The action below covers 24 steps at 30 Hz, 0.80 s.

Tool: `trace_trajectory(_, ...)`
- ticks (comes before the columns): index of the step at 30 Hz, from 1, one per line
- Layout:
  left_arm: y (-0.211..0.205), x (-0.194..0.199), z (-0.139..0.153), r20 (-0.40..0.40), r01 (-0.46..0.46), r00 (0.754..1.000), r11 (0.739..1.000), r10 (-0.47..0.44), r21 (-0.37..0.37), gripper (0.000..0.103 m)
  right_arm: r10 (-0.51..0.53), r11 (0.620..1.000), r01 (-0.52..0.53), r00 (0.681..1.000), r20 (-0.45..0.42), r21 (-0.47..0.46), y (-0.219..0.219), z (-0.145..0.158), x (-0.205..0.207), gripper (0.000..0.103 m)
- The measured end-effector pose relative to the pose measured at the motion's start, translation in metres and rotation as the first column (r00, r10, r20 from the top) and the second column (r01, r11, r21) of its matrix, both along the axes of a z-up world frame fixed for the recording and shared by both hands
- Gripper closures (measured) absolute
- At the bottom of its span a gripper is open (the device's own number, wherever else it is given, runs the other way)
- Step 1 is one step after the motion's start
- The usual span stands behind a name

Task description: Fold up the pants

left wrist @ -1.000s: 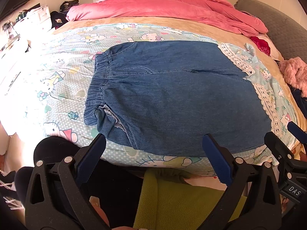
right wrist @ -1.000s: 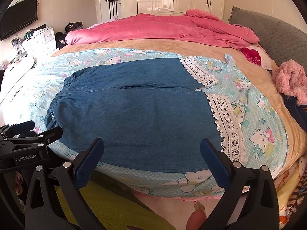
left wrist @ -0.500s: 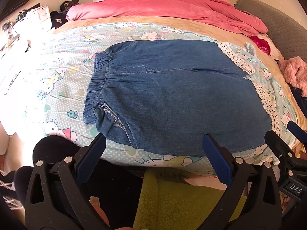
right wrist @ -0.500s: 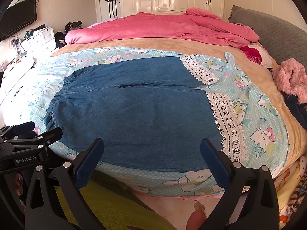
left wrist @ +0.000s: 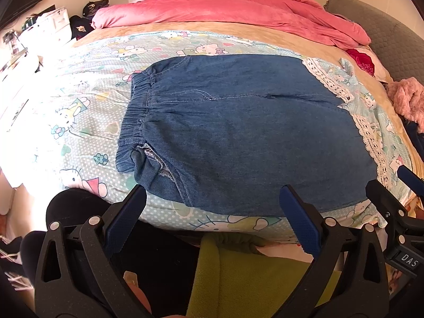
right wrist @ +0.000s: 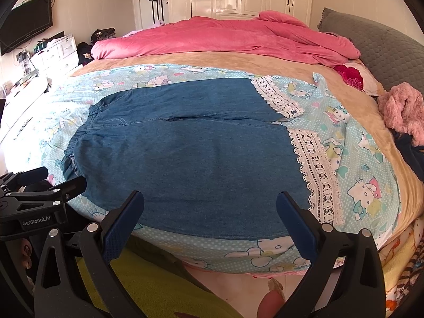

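Note:
Blue denim pants (left wrist: 238,132) (right wrist: 185,153) with white lace cuffs (right wrist: 318,175) lie flat on the cartoon-print sheet (left wrist: 87,111), elastic waistband (left wrist: 135,116) to the left, legs side by side to the right. My left gripper (left wrist: 212,201) hangs open at the bed's near edge, just short of the pants' near hem, nothing between its blue pads. My right gripper (right wrist: 209,206) is open too, over the near hem further right. Each gripper shows at the edge of the other's view: right gripper (left wrist: 397,193), left gripper (right wrist: 50,185).
A pink duvet (left wrist: 225,10) is heaped at the far side of the bed. A grey headboard (right wrist: 371,47) and a fluffy pink garment (right wrist: 402,108) are on the right. Drawers (right wrist: 53,53) and a wall TV (right wrist: 26,34) stand left. Yellow-green fabric (left wrist: 251,278) lies below the grippers.
Both views have shifted only slightly; the pants sit a touch lower in the left wrist view. The grippers stay open and the pants lie as before.

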<state>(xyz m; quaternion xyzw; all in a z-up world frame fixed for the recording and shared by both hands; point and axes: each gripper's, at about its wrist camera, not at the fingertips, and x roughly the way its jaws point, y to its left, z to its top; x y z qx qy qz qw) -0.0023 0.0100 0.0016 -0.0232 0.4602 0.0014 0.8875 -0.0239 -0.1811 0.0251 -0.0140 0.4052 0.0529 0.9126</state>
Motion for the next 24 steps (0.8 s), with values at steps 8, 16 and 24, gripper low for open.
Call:
trace_trajectory(8, 0.003, 0.004, -0.001, -0.008, -0.004, 1.000, 1.000, 0.004, -0.004, 0.009, 0.017, 1.000, -0.017, 1.000, 0.001, 0.000, 0.004, 0.000, 0.005, 0.004)
trace_trajectory(16, 0.007, 0.008, -0.005, -0.017, -0.002, 1.000, 1.000, 0.002, 0.000, 0.009, 0.023, 1.000, -0.023, 1.000, 0.001, 0.014, 0.002, -0.002, 0.022, 0.004)
trace_trajectory(24, 0.007, 0.025, -0.013, -0.058, 0.021, 0.998, 1.000, -0.022, -0.005, 0.009, 0.041, 0.999, -0.041, 0.999, -0.010, 0.009, 0.000, 0.000, 0.057, 0.004)
